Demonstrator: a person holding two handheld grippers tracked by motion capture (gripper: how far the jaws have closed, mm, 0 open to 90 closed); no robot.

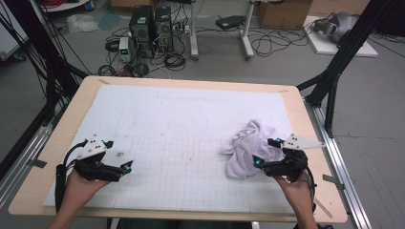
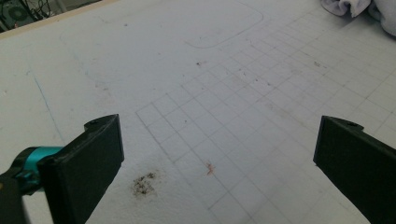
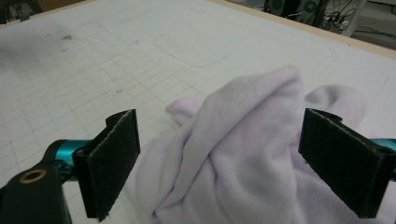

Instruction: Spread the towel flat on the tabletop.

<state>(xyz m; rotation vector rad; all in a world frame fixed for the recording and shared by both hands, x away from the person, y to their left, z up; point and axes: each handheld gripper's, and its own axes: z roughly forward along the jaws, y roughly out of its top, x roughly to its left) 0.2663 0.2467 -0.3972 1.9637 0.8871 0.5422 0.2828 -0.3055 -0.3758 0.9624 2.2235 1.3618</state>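
A crumpled pale lilac cloth (image 1: 250, 145) lies in a heap on the right part of the white gridded mat (image 1: 191, 143). My right gripper (image 1: 267, 152) is open at the cloth's near right edge. In the right gripper view a raised fold of the cloth (image 3: 243, 149) stands between the two spread pads (image 3: 114, 158), untouched by them. My left gripper (image 1: 119, 155) is open low over the mat's left side, far from the cloth. Bare mat with a dark smudge (image 2: 144, 183) lies between its jaws, and the cloth's edge (image 2: 359, 7) shows at the top right.
The mat covers a wooden table (image 1: 71, 109) whose edges show all round. A rounded rectangle outline (image 1: 188, 125) is drawn at the mat's centre. Black frame legs (image 1: 334, 76) stand to the right and left, with computers and cables (image 1: 150, 28) on the floor beyond.
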